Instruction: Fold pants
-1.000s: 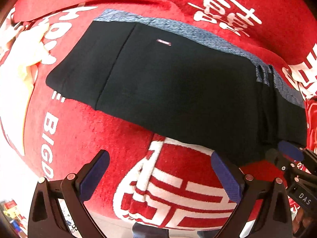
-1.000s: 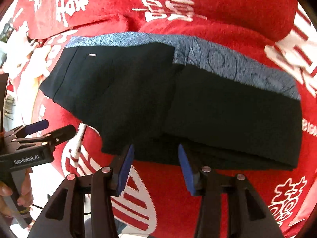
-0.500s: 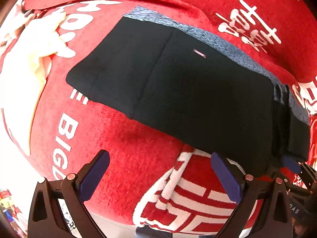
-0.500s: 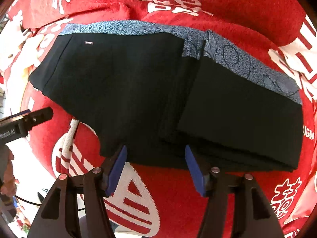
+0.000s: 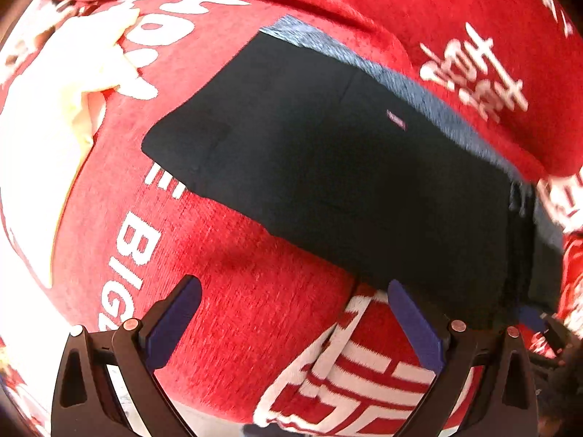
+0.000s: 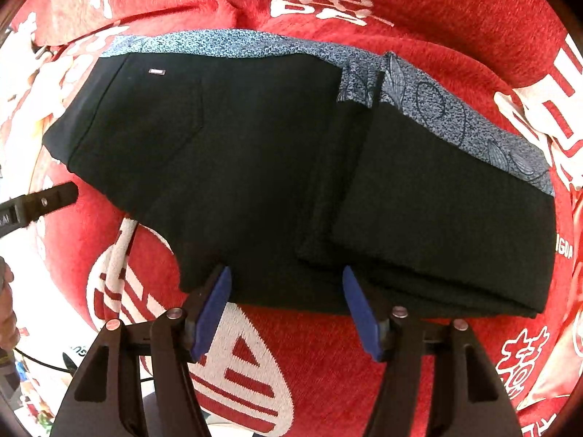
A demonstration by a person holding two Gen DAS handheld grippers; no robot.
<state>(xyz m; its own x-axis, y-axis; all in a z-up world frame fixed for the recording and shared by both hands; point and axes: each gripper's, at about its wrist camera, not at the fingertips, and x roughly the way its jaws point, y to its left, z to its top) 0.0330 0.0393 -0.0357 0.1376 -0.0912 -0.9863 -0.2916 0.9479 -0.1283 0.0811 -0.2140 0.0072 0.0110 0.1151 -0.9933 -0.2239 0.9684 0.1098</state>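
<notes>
Each tool point(image 6: 288, 306) — black frame, blue pads point(image 6: 359, 307), copper-coloured screws point(image 6: 174, 314), white lettering.

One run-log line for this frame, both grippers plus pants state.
left gripper: open, empty | right gripper: just opening, released | black pants: folded, flat on red blanket

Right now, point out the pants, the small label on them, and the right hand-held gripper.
pants point(image 6: 255, 167), right wrist view, flat black panel.
label point(image 6: 157, 71), right wrist view, its middle.
right hand-held gripper point(image 6: 288, 306), right wrist view, gap between open blue fingertips.
</notes>
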